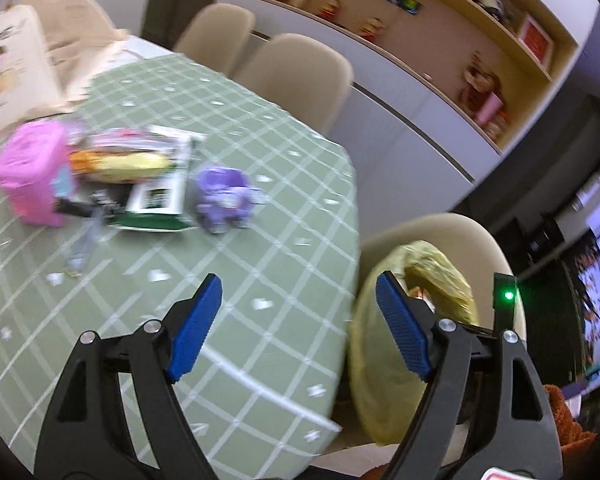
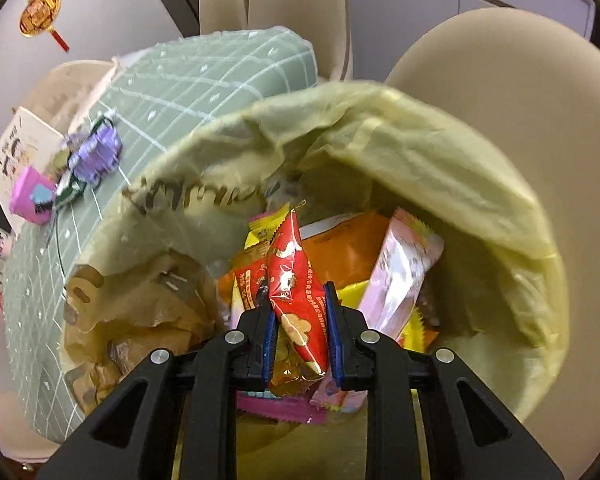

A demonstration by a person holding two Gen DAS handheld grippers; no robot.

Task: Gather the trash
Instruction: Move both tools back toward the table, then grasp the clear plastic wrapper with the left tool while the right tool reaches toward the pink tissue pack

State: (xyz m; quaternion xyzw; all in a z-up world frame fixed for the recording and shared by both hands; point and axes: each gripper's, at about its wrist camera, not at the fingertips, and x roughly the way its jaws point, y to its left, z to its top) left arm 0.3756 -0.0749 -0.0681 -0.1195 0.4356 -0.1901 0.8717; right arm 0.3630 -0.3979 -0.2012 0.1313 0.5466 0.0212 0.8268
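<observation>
My right gripper [image 2: 300,312] is shut on a red snack wrapper [image 2: 296,280] and holds it over the mouth of a yellow-green trash bag [image 2: 420,152], which holds several more wrappers, one of them pink [image 2: 400,272]. My left gripper [image 1: 300,320] is open and empty above the edge of the green checked table [image 1: 220,280]. The bag also shows in the left wrist view [image 1: 380,380], on a beige chair [image 1: 480,240] beside the table. More trash lies on the table: a yellow wrapper [image 1: 132,164] and a green-and-white packet [image 1: 156,196].
A pink toy bin [image 1: 32,176] and a purple toy [image 1: 224,196] stand by the trash pile. A printed paper bag [image 1: 8,68] is at the far left of the table. Beige chairs [image 1: 300,76] ring the table. Shelves with ornaments [image 1: 420,20] line the wall.
</observation>
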